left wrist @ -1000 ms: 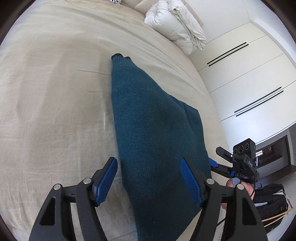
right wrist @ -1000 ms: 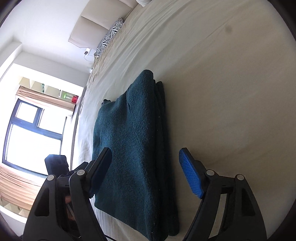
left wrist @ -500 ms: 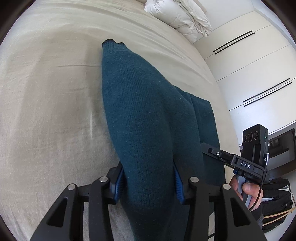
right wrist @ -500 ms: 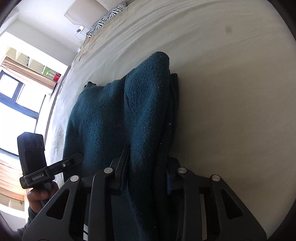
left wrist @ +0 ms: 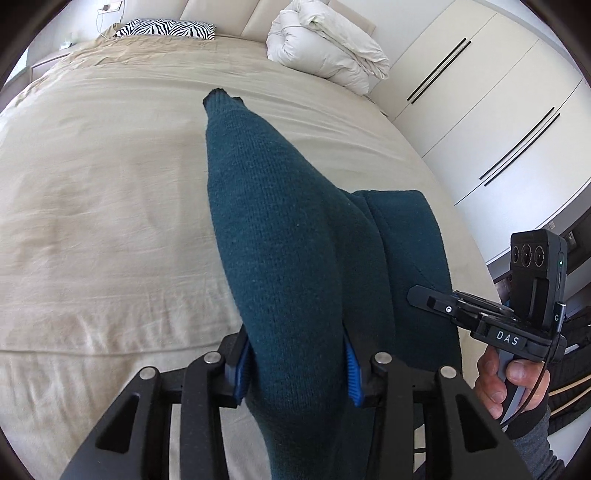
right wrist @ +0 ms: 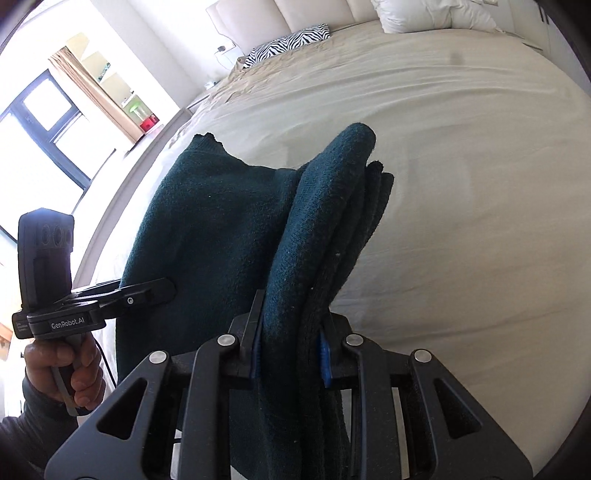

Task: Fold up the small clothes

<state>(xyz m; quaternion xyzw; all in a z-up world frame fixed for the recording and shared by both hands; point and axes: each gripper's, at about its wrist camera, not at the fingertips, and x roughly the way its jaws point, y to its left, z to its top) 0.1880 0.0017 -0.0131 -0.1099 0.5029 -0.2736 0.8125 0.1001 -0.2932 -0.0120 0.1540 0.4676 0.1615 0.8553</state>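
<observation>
A wide bed (left wrist: 110,221) with a beige sheet filled most of both views. A dark teal knitted sweater (left wrist: 280,236), folded into thick layers, was partly raised off it near the front edge. A bundled white duvet (left wrist: 325,48) and a zebra-striped pillow (left wrist: 166,28) lay at the far end. The left gripper (left wrist: 297,363) pinched one fold of the sweater; the right gripper (right wrist: 290,349) was closing on the stacked layers between its pads.
</observation>
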